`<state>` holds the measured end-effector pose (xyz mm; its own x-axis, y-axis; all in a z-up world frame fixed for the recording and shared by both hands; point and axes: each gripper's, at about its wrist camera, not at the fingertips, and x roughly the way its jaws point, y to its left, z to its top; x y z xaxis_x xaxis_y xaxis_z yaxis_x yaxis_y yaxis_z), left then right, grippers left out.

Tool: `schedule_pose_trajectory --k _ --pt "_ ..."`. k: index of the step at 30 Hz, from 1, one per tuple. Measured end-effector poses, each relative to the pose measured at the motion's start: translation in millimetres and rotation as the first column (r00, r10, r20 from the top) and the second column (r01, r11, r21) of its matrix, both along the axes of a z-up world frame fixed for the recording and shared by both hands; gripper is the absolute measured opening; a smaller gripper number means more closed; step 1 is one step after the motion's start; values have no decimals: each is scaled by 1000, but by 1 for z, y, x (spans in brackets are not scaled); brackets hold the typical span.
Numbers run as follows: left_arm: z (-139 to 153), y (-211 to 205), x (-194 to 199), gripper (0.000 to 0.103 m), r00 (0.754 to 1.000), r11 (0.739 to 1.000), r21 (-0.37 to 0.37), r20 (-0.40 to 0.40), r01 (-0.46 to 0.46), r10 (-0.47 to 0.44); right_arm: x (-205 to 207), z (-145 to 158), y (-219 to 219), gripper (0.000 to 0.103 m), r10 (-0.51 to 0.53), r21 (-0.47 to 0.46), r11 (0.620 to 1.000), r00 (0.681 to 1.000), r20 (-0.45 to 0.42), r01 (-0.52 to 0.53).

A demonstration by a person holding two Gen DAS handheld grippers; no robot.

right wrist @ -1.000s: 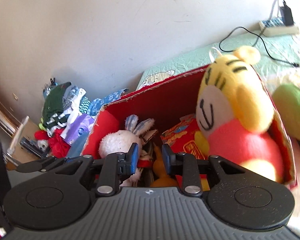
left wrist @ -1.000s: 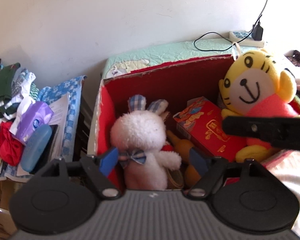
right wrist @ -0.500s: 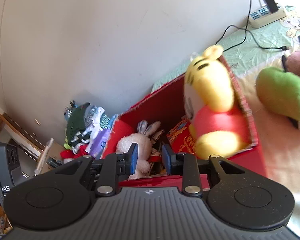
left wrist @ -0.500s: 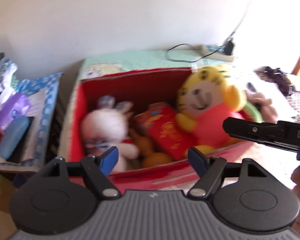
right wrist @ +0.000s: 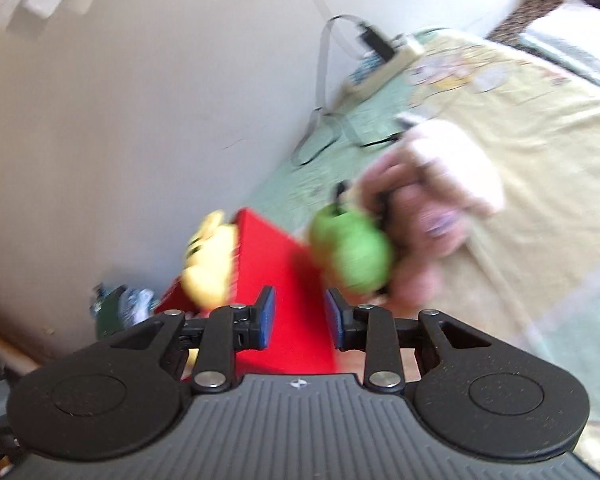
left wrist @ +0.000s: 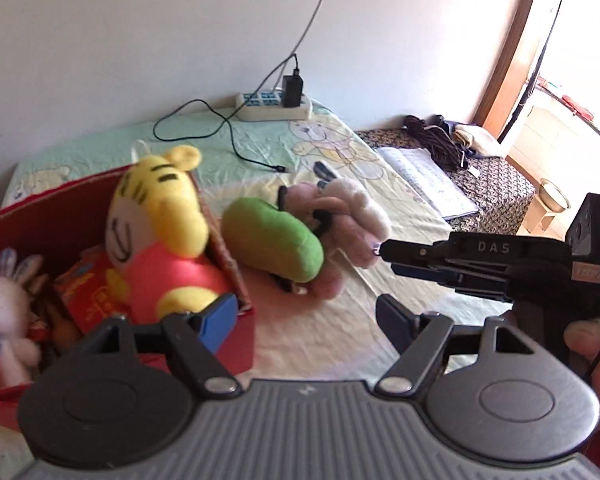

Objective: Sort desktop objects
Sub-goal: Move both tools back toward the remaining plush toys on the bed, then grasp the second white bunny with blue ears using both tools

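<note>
A red box [left wrist: 236, 332] at the left holds a yellow tiger plush [left wrist: 156, 216], a white rabbit plush [left wrist: 4, 308] and a red packet [left wrist: 88, 296]. A green and pink plush [left wrist: 300, 236] lies on the bedsheet right of the box. My left gripper [left wrist: 306, 318] is open and empty, in front of the box corner. My right gripper [right wrist: 299, 318] is open with a narrow gap and empty; from the left wrist view it [left wrist: 384, 258] points at the pink plush. In the blurred right wrist view the green plush [right wrist: 352, 252] and box [right wrist: 284, 280] lie ahead.
A power strip [left wrist: 274, 104] with a black charger and cable lies at the wall. A notebook [left wrist: 424, 176] and dark clothes [left wrist: 440, 140] are on the right. The bedsheet [left wrist: 324, 320] runs between box and right side.
Both grippers have swung right, away from the box's inside toward the green and pink plush. The right gripper's jaws have opened a little wider.
</note>
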<state>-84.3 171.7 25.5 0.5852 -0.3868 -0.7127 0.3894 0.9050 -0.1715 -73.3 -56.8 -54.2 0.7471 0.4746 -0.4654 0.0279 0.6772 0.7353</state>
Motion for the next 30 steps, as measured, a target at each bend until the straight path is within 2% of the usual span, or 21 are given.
schedule_pose_trajectory --k 3,5,12,16,18,21,25,30 --pt "-10 -29 16 78 998 1000 -20 -55 14 -15 3 -8 -32 32 -42 -11 999 999 -27 42" --pt "-18 -47 27 82 997 1000 -25 -70 19 -20 8 -9 -48 33 -51 -37 998 998 -31 50" --pt "-43 -99 46 86 996 1000 -16 -83 5 -7 43 -11 -80 37 15 -136 990 999 -38 -20" --pt "-54 -108 50 86 994 999 14 -104 -39 40 74 -10 -77 40 104 -199 974 994 -43 -111" --pt "-58 -110 55 86 990 998 22 -125 -60 62 86 -11 -72 45 141 -230 962 989 -37 -146" --pt "-61 -110 58 86 985 996 23 -148 -90 92 104 -19 -65 45 187 -237 952 981 -55 -194" --pt "-55 -111 61 86 984 993 36 -129 -116 119 121 -34 -61 46 173 -257 946 979 -111 -197" --pt "-48 -114 70 86 986 993 8 -118 -114 114 119 -45 -90 40 125 -191 970 982 -141 -151"
